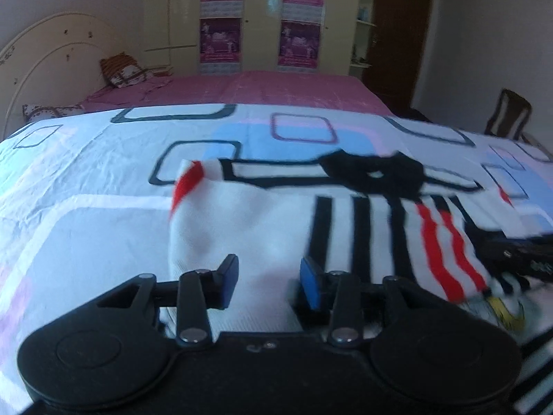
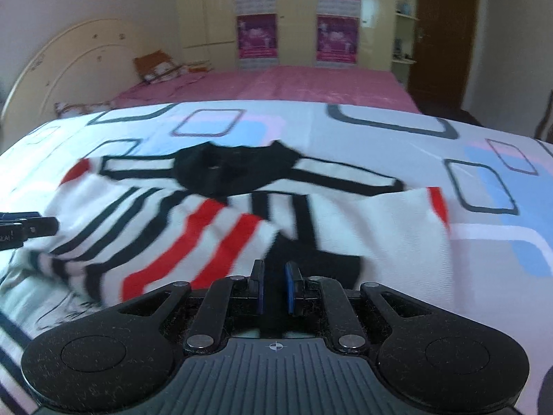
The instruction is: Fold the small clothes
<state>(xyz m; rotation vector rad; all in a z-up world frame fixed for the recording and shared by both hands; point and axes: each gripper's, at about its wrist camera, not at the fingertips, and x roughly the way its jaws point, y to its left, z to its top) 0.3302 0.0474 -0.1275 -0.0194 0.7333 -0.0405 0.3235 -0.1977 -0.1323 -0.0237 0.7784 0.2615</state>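
Lying on the bed [image 1: 86,207], the striped shirt [image 1: 262,214] is pinched by the right tongs [image 2: 274,288]; the left tongs [image 1: 269,285] gape apart over it.

- Shirt [image 1: 363,221] hem hidden beneath left gripper [image 1: 269,285] body; striped edge motion-blurred
- Right gripper [image 2: 274,288]: fabric between its fingers obscured
- Posters [image 2: 255,36] print too small to read

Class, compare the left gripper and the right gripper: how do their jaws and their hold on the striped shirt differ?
The left gripper stands open, white cloth between its pads unpinched; the right gripper is nearly shut, pinching the striped shirt. The left sits over plain white fabric, the right at a black patch. Both have blue pads.
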